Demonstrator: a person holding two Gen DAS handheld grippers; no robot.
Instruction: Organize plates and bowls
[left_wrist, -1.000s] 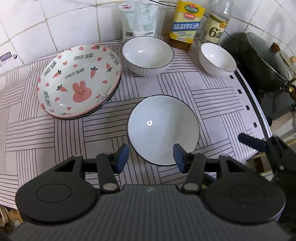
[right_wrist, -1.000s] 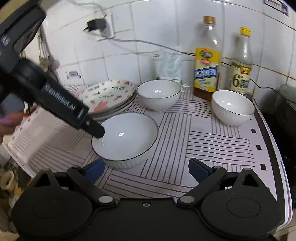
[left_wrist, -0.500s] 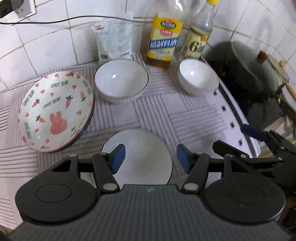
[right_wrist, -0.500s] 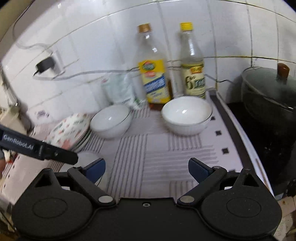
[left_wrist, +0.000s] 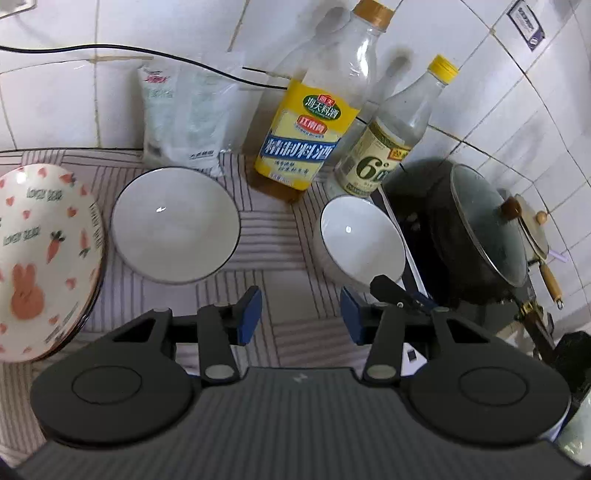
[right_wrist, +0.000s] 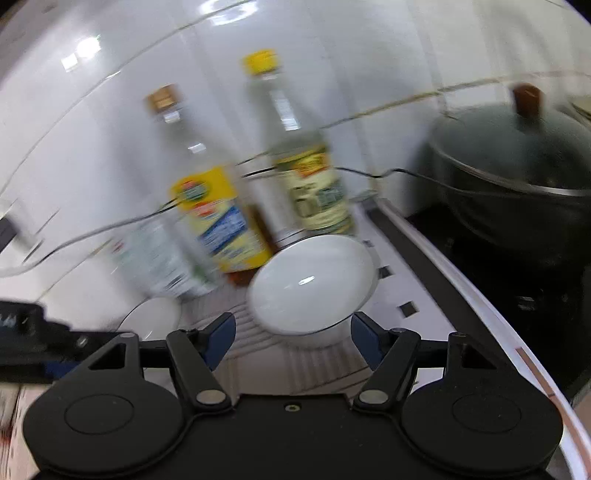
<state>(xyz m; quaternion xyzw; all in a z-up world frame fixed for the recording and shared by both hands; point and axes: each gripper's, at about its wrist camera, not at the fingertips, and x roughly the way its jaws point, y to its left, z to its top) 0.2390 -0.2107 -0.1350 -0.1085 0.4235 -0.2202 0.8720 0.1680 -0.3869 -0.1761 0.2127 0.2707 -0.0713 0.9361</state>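
Note:
A stack of bunny-print plates (left_wrist: 40, 258) lies at the left of the striped mat. A wide white bowl (left_wrist: 175, 225) with a dark rim sits beside it. A smaller white bowl (left_wrist: 360, 242) stands further right, near the bottles. My left gripper (left_wrist: 301, 317) hovers over bare mat in front of both bowls, its jaws closing with nothing between them. In the blurred right wrist view, my right gripper (right_wrist: 293, 341) sits at the near rim of the small bowl (right_wrist: 312, 284). Its jaws are closing on either side of the rim, and the pads are still clear of it. One right finger (left_wrist: 388, 290) shows by that bowl.
Two bottles (left_wrist: 314, 122) (left_wrist: 388, 147) and a plastic bag (left_wrist: 184, 118) stand against the tiled wall behind the bowls. A dark lidded pot (left_wrist: 472, 236) sits on the black stove to the right, past the mat's edge. A cable runs along the wall.
Both grippers have swung right and toward the wall. The front bowl has slipped out of the left view. My right gripper has reached the small bowl, and both pairs of jaws have narrowed.

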